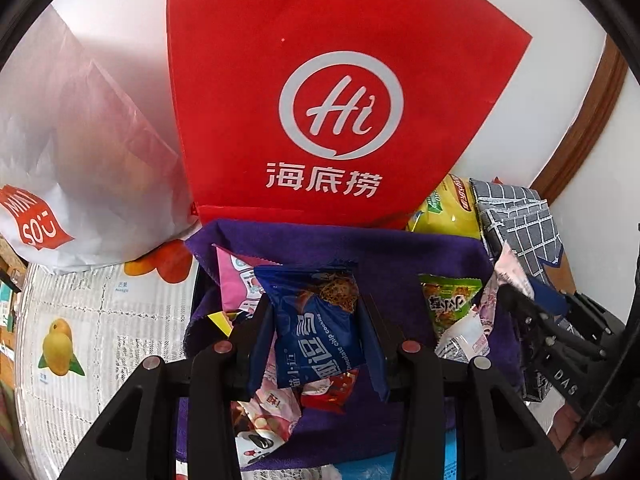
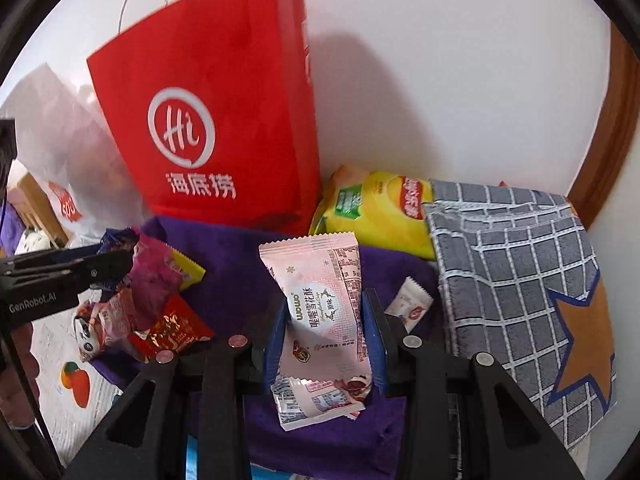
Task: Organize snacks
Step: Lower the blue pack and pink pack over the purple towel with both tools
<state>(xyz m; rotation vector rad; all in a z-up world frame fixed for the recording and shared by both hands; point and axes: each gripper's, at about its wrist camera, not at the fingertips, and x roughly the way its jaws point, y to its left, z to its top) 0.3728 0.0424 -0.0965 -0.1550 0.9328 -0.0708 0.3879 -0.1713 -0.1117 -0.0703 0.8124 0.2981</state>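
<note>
Clamped in the left gripper (image 1: 316, 332) is a blue cookie packet (image 1: 320, 328), held above a purple cloth (image 1: 400, 256). A pink packet (image 2: 326, 320) is gripped by the right gripper (image 2: 326, 340) above the same cloth, before a red bag (image 2: 224, 120).

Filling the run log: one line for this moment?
left gripper: holds blue cookie packet | right gripper: holds pink snack packet | both over purple cloth

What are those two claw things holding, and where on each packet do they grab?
The left gripper pinches a blue cookie packet by its sides, around the middle. The right gripper holds a pink snack packet likewise.
</note>
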